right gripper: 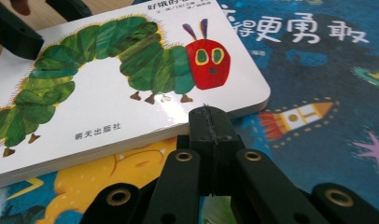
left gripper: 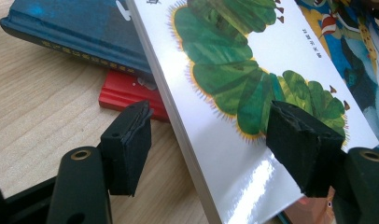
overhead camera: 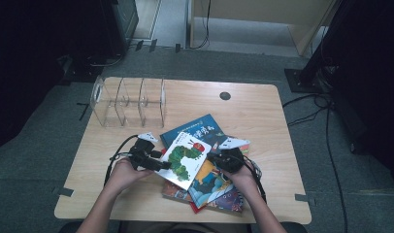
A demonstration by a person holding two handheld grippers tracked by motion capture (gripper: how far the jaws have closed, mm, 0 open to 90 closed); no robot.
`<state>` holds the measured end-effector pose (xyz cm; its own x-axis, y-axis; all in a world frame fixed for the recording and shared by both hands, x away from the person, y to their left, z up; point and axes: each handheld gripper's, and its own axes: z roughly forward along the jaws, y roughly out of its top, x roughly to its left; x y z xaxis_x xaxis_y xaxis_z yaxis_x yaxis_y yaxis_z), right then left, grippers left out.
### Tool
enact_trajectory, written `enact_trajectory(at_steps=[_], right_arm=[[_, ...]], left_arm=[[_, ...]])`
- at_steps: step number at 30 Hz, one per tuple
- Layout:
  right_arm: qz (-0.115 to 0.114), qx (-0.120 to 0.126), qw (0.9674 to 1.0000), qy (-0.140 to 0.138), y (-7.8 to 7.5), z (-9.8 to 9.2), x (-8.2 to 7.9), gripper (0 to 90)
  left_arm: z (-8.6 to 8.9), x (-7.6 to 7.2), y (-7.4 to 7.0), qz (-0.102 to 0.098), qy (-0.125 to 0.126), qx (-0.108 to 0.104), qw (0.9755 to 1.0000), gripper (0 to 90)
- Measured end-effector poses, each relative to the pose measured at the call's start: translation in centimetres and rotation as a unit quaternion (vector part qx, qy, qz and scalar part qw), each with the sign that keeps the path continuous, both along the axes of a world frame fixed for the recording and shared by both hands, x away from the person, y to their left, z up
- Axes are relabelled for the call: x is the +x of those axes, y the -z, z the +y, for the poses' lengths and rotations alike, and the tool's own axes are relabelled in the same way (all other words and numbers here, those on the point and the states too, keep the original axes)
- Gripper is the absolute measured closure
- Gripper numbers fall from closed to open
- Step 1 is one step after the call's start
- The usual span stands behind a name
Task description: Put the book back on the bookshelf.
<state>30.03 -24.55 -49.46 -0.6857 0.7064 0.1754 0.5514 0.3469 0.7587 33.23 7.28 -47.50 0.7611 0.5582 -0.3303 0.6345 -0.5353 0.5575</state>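
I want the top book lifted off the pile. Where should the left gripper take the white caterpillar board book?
Probably at the white caterpillar board book spine-side long edge, coming from the left: that edge is tilted up off the light wooden table, so the open left gripper can straddle the thick cover.

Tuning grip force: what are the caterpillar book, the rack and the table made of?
Caterpillar book: looks like thick board with a glossy laminated cover; glare streak near its corner, chunky white edge. Rack: clear hard plastic, probably acrylic; the table shows through its dividers. Table: pale wood-grain top, matte, likely laminate rather than solid wood; the look leaves that open.
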Motion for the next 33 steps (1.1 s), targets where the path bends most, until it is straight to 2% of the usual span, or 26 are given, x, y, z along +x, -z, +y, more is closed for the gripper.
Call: enact_trajectory(at_steps=[3,7,9,13,15,17,22,25,30,33], right_arm=[[0.002,0.001,1.0,-0.005,0.0,0.4,-0.1,90.0],[0.0,-0.002,0.9999,-0.015,0.0,0.8,-0.4,90.0],[0.001,0.001,0.9999,-0.016,0.0,0.9,-0.4,90.0],[0.011,0.006,0.9995,-0.029,0.0,1.1,-0.8,90.0],[0.006,0.002,0.9994,-0.033,-0.1,1.3,-1.1,90.0],[0.006,0.002,0.9996,-0.029,-0.1,1.4,-1.2,90.0],[0.004,0.0,0.9995,-0.032,0.0,1.5,-1.2,90.0],[0.008,0.009,0.9995,-0.028,0.0,1.6,-1.1,90.0],[0.006,0.003,0.9997,-0.025,0.0,2.0,-1.2,90.0],[0.009,0.008,0.9997,-0.023,0.0,2.1,-1.1,90.0]], left_arm=[[0.0,0.1,0.2,0.013,-0.002,-0.006,0.9999,31.4],[-0.1,0.1,0.2,0.016,0.003,-0.005,0.9999,30.7],[-0.2,0.3,0.3,0.028,0.0,-0.01,0.9996,30.6],[-0.4,0.3,0.4,0.032,-0.003,-0.007,0.9995,27.6],[-0.6,0.5,0.6,0.038,-0.008,-0.008,0.9992,26.4],[-0.8,0.5,0.7,0.049,-0.014,-0.013,0.9986,25.0],[-1.4,0.7,1.0,0.064,-0.017,-0.008,0.9978,19.6],[-1.4,0.9,1.3,0.081,-0.021,-0.018,0.9964,19.3],[-1.6,0.9,0.7,0.09,-0.024,0.01,0.9956,19.4],[-1.6,0.6,0.2,0.081,-0.028,0.016,0.9962,19.7]])
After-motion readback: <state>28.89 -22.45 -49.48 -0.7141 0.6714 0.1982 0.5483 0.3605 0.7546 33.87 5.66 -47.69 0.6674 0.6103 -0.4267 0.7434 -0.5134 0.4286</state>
